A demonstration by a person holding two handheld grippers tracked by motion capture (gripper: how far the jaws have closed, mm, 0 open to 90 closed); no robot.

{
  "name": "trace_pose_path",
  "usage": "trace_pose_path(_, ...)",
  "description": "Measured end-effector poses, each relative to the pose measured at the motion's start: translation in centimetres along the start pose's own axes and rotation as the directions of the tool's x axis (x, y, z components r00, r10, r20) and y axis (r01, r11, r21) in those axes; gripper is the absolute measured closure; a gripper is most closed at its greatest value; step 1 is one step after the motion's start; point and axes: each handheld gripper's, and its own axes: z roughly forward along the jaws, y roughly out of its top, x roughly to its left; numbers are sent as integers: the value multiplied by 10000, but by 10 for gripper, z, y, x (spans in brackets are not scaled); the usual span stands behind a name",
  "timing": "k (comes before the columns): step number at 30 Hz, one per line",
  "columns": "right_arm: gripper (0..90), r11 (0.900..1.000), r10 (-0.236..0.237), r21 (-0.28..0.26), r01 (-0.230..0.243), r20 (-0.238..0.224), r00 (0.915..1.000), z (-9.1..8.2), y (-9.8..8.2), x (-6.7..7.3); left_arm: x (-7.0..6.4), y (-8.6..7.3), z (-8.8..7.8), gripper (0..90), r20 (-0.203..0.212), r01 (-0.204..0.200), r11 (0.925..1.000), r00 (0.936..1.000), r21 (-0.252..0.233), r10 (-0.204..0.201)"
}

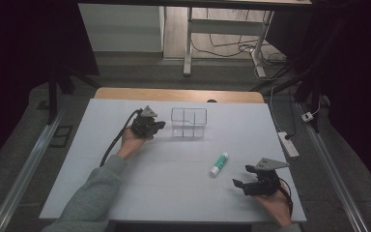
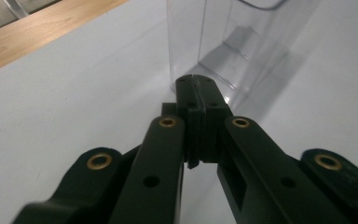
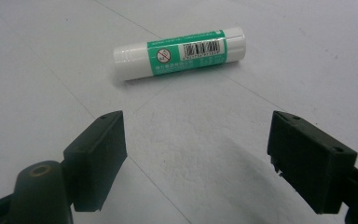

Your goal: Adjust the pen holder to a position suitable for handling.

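Observation:
A white and green glue stick lies flat on the white table, right of centre. My right gripper is open, its jaws wide apart just short of the stick and touching nothing. A clear plastic divided box stands upright toward the back middle. My left gripper is shut with nothing between its jaws, its tip close to the box's left wall.
The white table sheet covers a wooden tabletop whose far edge shows behind it. A power strip lies on the floor past the right edge. Cables and desk legs stand beyond the table.

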Motion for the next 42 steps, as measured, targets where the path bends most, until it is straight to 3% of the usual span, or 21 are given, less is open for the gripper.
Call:
trace_pose_path(5,189,10000,-42,-25,42,-28,10000,0,0,0,-7,-11,-26,868,151,-102,9999,9998,-72,103)
trace_pose_path(7,189,9999,-99,-21,98,-43,9999,0,1,0,-9,-15,-37,736,285,-147,9999,9995,-62,148)
trace_pose_path(8,189,9999,-99,-21,98,-43,9999,0,1,0,-10,-16,-42,736,270,-126,9999,9996,-84,128)
trace_pose_path(9,189,9999,-115,-46,115,-32,9999,0,1,-1,-12,-18,-46,649,286,-106,9999,9995,-117,109)
trace_pose_path(10,189,9999,-115,-46,115,-32,9999,0,1,-1,-14,-21,-51,649,336,-71,9999,9994,-104,74)
trace_pose_path(11,188,9999,-134,-53,133,-43,9999,0,1,-1,-17,-24,-55,572,313,-89,9999,9995,-91,92)
trace_pose_path(16,188,9997,-220,-51,219,-25,9998,0,1,0,-30,-44,-75,468,243,-131,9999,9996,44,130)
trace_pose_path(21,188,9993,-362,47,361,83,9993,1,0,0,-37,-60,-89,423,227,73,9998,9997,194,-77)
trace_pose_path(27,188,9994,-337,-3,337,80,9994,0,-1,-1,-48,-85,-105,374,-175,-145,9980,9997,623,156)
trace_pose_path(36,186,9989,-461,54,461,28,9989,1,0,0,-48,-121,-129,340,-267,475,9969,9986,627,-458)
trace_pose_path(42,185,9983,-560,143,560,-16,9984,2,1,2,-46,-126,-132,328,-297,535,9970,9982,567,-519)
